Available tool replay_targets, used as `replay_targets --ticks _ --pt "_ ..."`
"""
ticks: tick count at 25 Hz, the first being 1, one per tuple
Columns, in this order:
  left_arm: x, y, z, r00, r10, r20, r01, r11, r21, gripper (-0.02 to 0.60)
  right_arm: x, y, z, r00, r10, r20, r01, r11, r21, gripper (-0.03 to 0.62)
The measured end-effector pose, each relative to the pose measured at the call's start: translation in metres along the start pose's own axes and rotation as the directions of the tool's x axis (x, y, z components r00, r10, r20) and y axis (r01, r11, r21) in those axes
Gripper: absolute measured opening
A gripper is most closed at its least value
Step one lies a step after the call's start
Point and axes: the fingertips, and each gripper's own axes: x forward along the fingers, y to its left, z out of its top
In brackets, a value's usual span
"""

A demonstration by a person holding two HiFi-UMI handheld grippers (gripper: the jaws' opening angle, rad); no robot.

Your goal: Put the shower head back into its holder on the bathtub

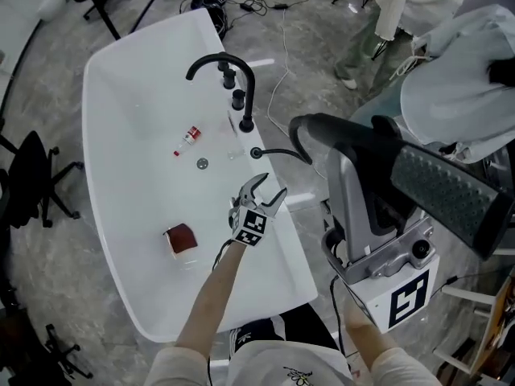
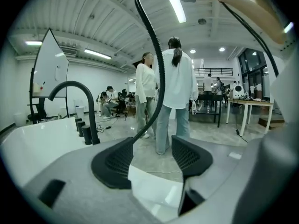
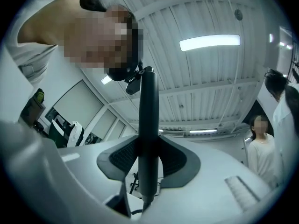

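The black shower head (image 3: 149, 125) stands upright between the pads of my right gripper (image 3: 149, 158), which is shut on its handle. In the head view that gripper (image 1: 378, 147) is raised close to the camera, right of the tub, with the shower head (image 1: 330, 127) in it. The black hose (image 1: 282, 153) runs from there down to the small holder (image 1: 256, 153) on the white bathtub's rim (image 1: 294, 264). My left gripper (image 1: 261, 190) hovers over the rim just below the holder, open. In its own view the hose (image 2: 156, 69) rises past the left pad and nothing lies between the pads of my left gripper (image 2: 152, 155).
A black arched faucet (image 1: 233, 67) with knobs stands on the rim beyond the holder. Inside the tub lie a small red-and-white bottle (image 1: 188, 137), a drain (image 1: 202, 163) and a brown block (image 1: 181, 238). Two people (image 2: 175, 87) stand on the floor past the tub; cables and chair legs surround it.
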Motion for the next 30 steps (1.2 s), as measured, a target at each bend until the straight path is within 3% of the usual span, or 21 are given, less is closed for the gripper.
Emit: replay_targets --ticks 3,7,13,16,19,24,30 --pt "-0.006 0.011 0.026 0.999 0.025 0.049 -0.025 1.000 0.006 0.253 0.010 0.016 0.007 0.999 0.038 0.005 -0.038 0.999 -0.008 0.141" --pt "-0.017 0.032 0.039 0.995 0.078 0.058 -0.076 0.997 -0.029 0.252 0.013 0.031 -0.017 0.996 0.060 -0.059 -0.058 0.998 0.032 0.141" --pt "-0.029 0.056 0.025 0.989 0.141 0.040 -0.135 0.984 -0.116 0.252 -0.004 0.029 -0.096 0.974 0.027 -0.224 -0.001 0.993 0.116 0.141" --pt "-0.030 0.060 0.010 0.989 0.145 0.019 -0.141 0.979 -0.145 0.252 -0.005 0.019 -0.122 0.971 0.003 -0.238 0.043 0.981 0.188 0.141" --pt "-0.031 0.067 -0.002 0.987 0.161 0.014 -0.155 0.969 -0.193 0.252 -0.005 0.012 -0.150 0.963 -0.013 -0.271 0.068 0.979 0.195 0.141" --pt "-0.030 0.087 0.000 0.978 0.200 0.062 -0.181 0.956 -0.231 0.252 -0.010 0.006 -0.207 0.942 -0.020 -0.334 0.097 0.971 0.218 0.141" --pt "-0.029 0.106 0.000 0.968 0.235 0.088 -0.210 0.951 -0.229 0.179 -0.007 -0.003 -0.238 0.942 -0.043 -0.332 0.127 0.964 0.236 0.141"
